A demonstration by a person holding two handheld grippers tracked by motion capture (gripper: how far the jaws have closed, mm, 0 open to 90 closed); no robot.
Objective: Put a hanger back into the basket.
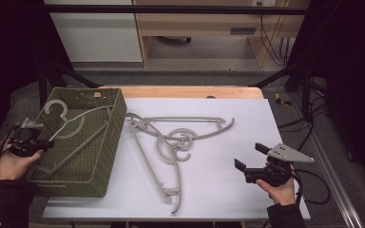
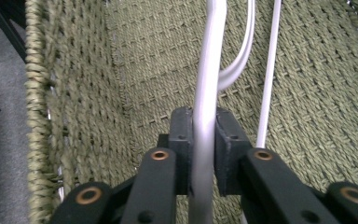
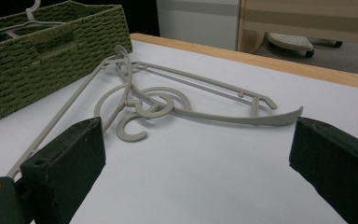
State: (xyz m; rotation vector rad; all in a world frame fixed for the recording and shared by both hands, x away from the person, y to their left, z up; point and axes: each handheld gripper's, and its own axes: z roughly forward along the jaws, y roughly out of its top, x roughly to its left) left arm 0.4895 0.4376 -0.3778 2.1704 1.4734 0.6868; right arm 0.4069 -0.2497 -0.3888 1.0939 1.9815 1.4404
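On the white counter [image 1: 218,180], a green woven basket [image 1: 109,142] holds a pale hanger [image 1: 71,128]; the left hand-held gripper [image 2: 204,135] clamps its bar. The right hand-held gripper [image 1: 249,159] hovers wide and empty near two loose hangers [image 1: 171,142].

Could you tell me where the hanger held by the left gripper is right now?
In the high view, the pale hanger lies inside the green woven basket at the table's left, left of two hangers on the white mat, with the left gripper clamped on its bar.
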